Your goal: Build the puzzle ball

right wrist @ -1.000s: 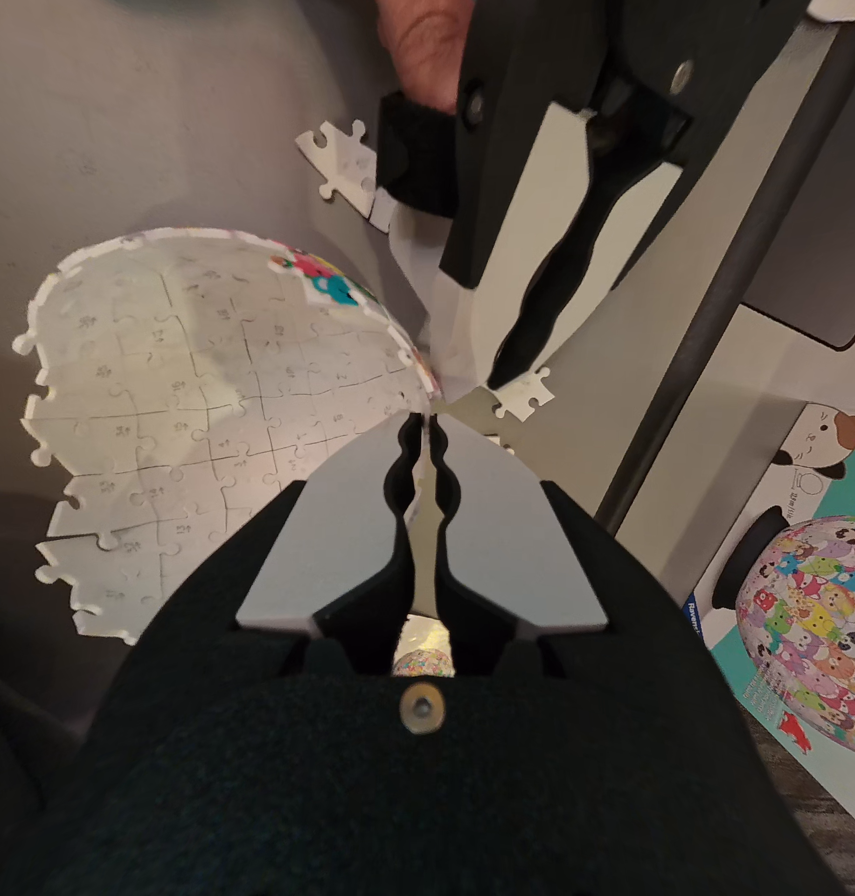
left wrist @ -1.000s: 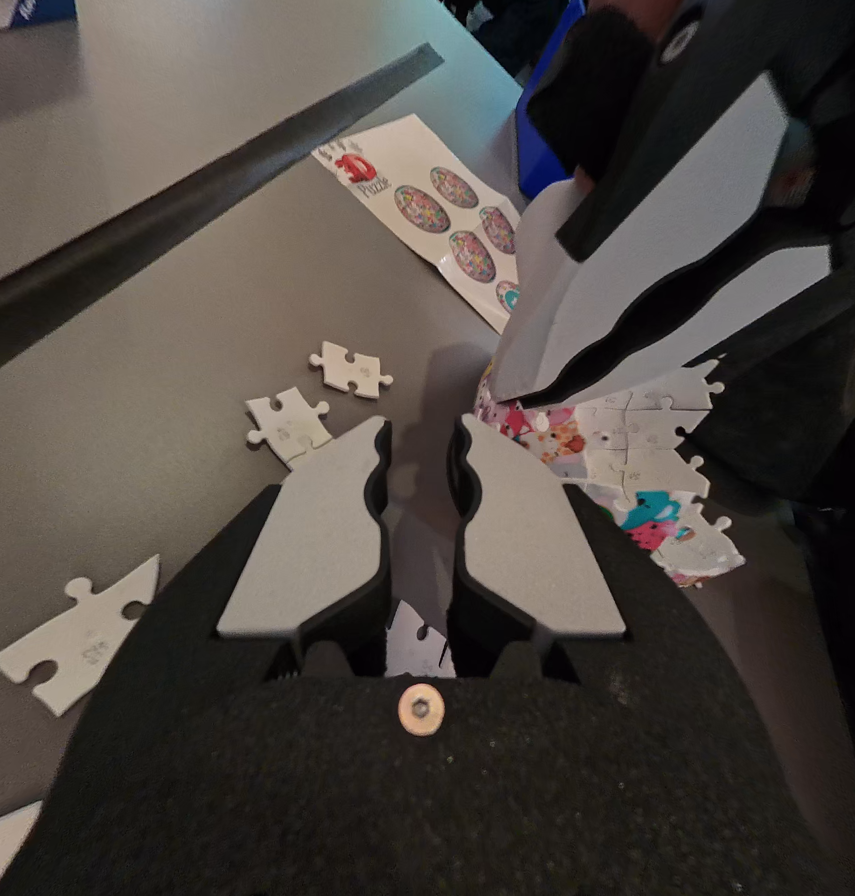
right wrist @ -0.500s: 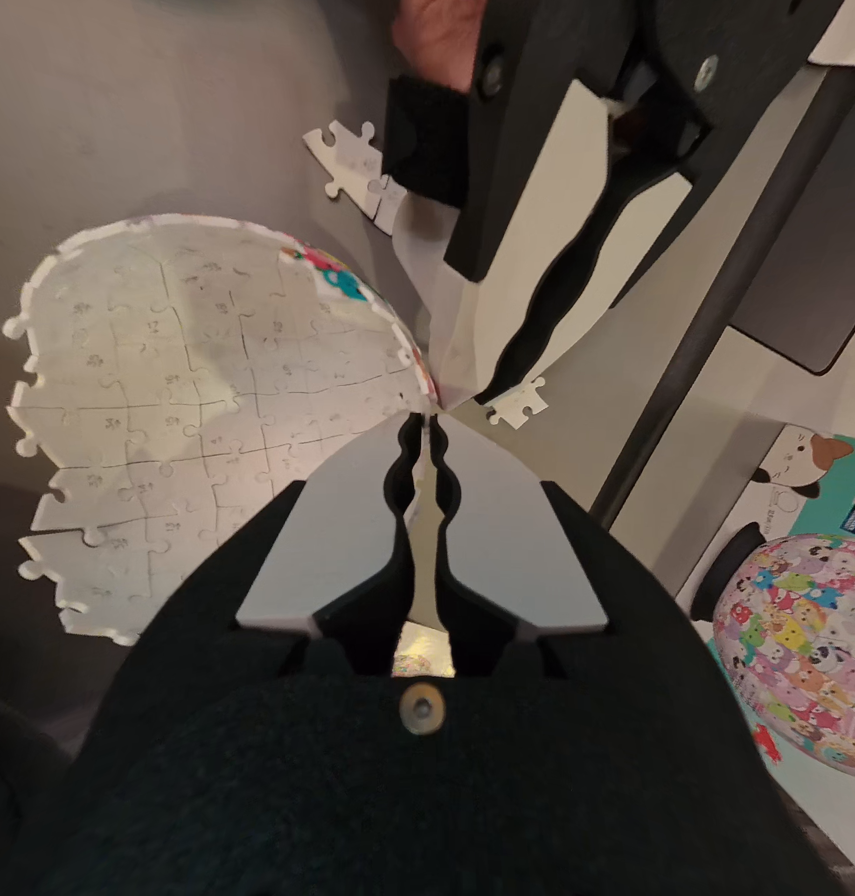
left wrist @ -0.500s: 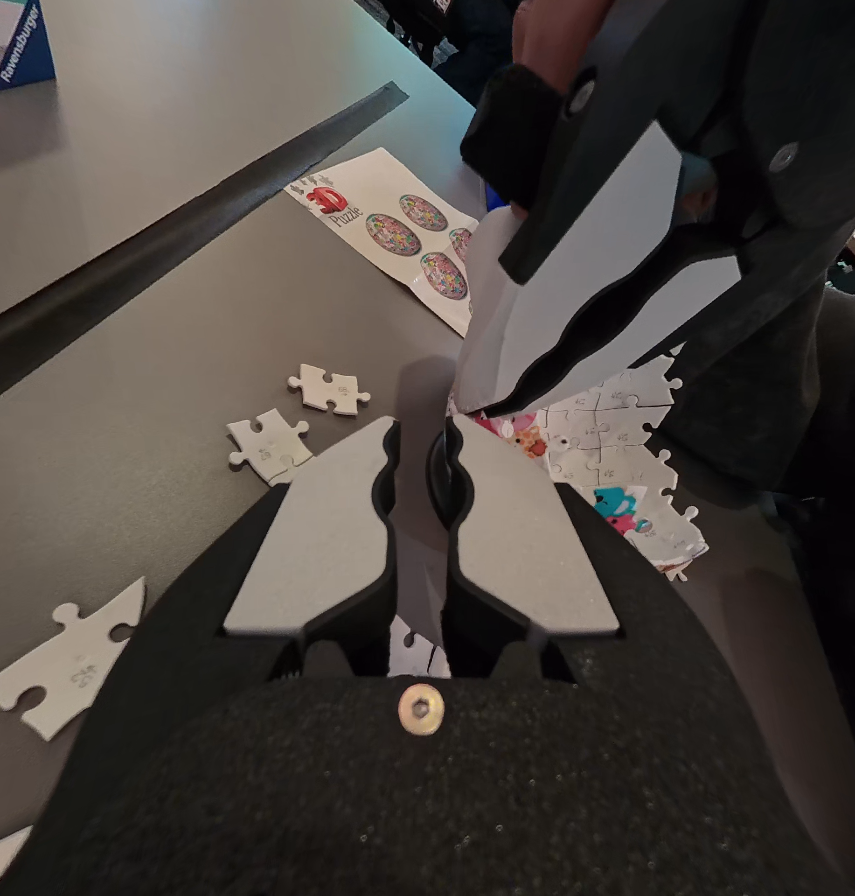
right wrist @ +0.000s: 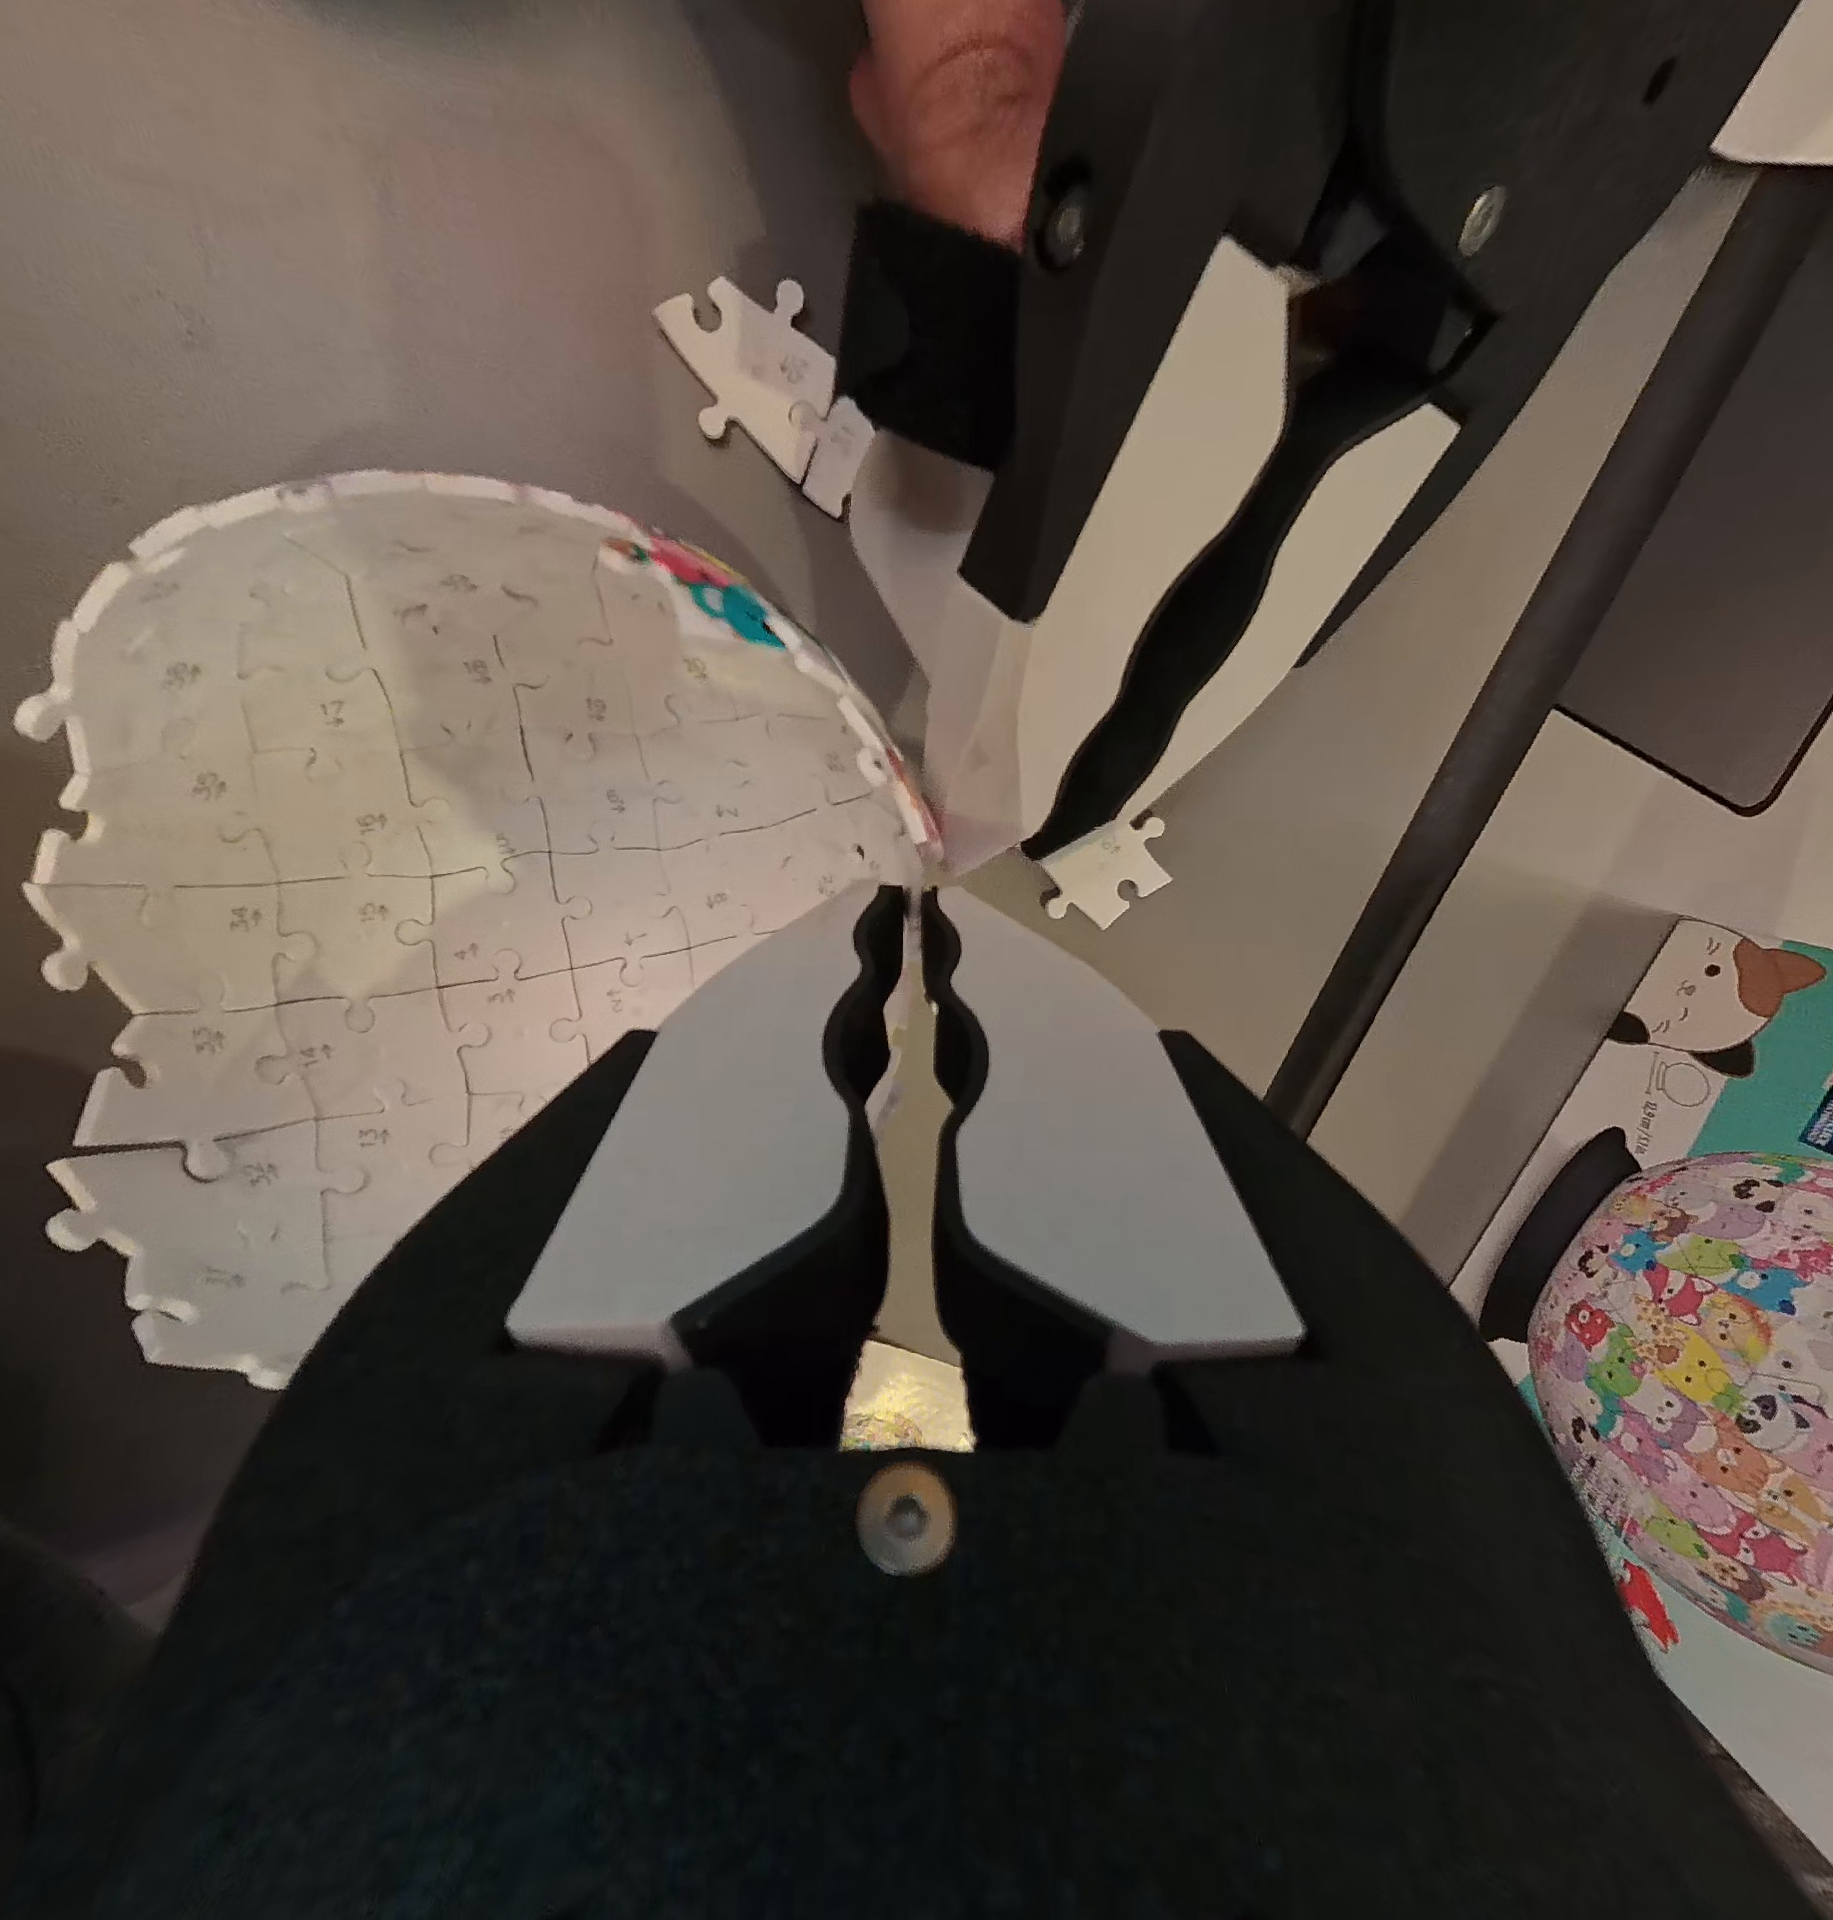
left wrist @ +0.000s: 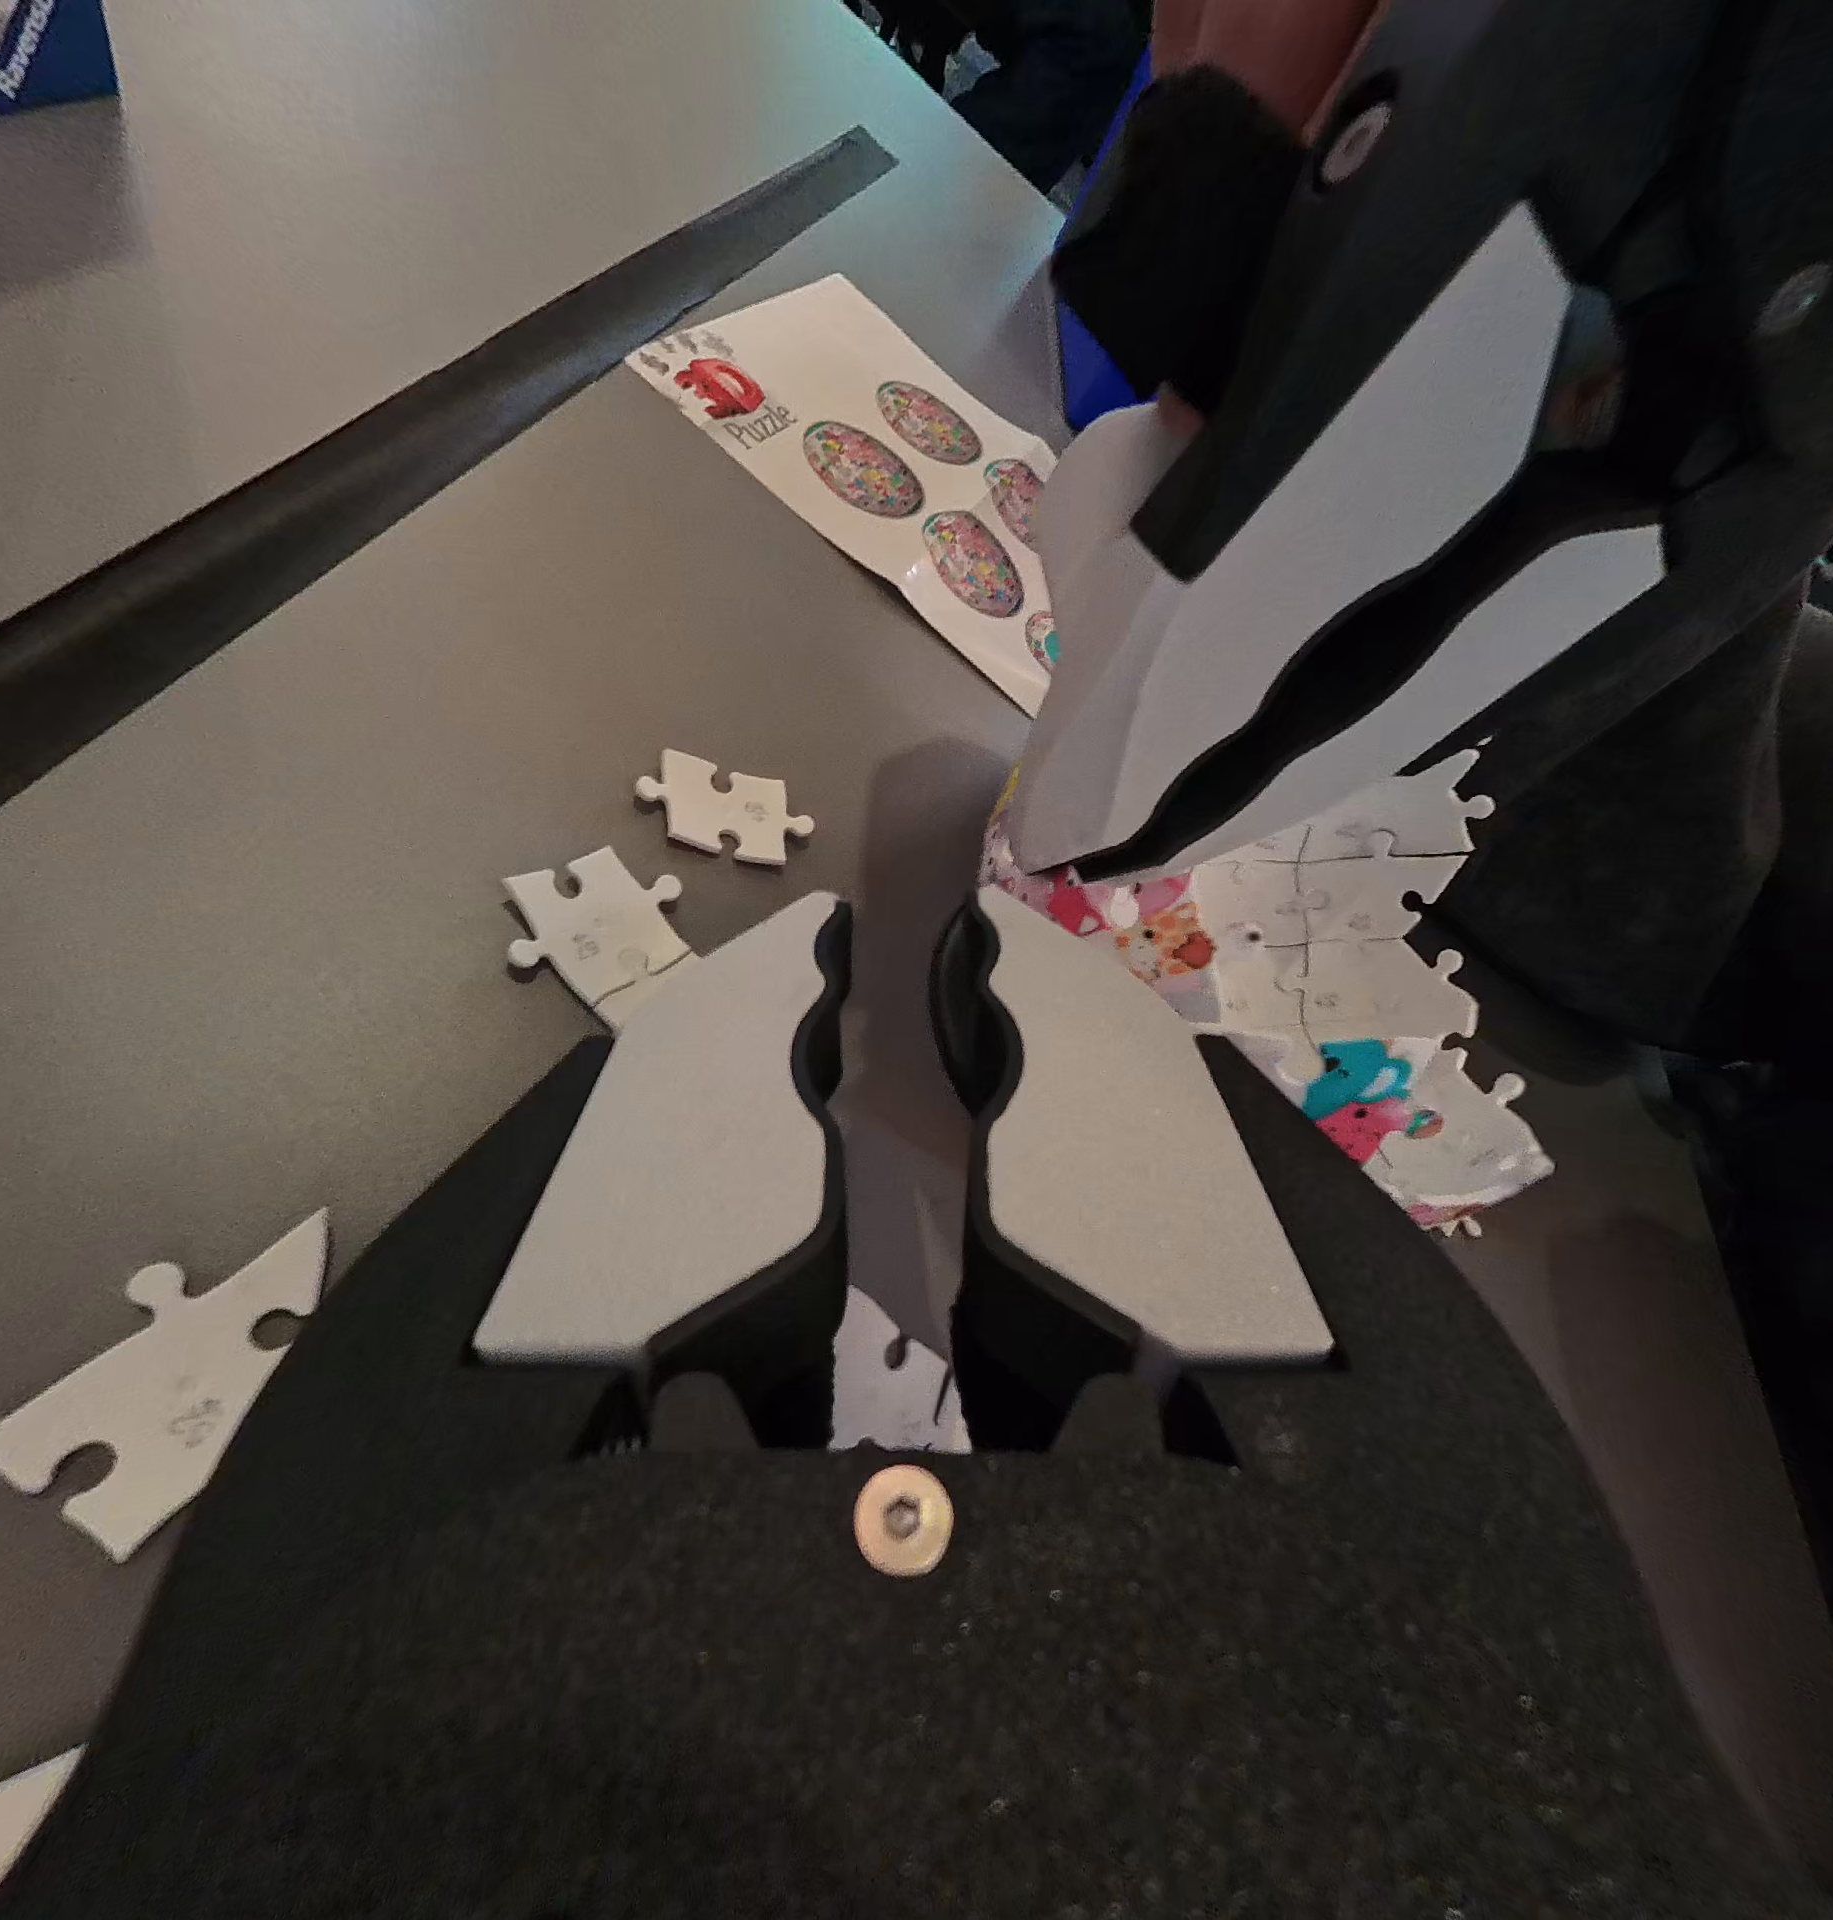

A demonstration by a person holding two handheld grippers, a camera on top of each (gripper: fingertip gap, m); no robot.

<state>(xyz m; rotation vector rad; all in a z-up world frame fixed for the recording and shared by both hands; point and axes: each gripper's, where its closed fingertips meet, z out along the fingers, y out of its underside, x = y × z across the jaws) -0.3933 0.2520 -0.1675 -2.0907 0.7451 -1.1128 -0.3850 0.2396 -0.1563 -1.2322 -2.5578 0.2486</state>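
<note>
The half-built puzzle ball (right wrist: 455, 894) is clamped at its rim by the right hand-held gripper (right wrist: 917, 899), steadied for fitting; just beside it, the left hand-held gripper (left wrist: 896, 925) is held apart, empty.

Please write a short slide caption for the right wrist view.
Right gripper pinches the rim of the half-built puzzle ball.

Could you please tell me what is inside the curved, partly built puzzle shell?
The partly built puzzle shell shows only its bare white, numbered inner face; nothing lies in it. The right gripper, shut on its rim, covers the lower right part.
</note>
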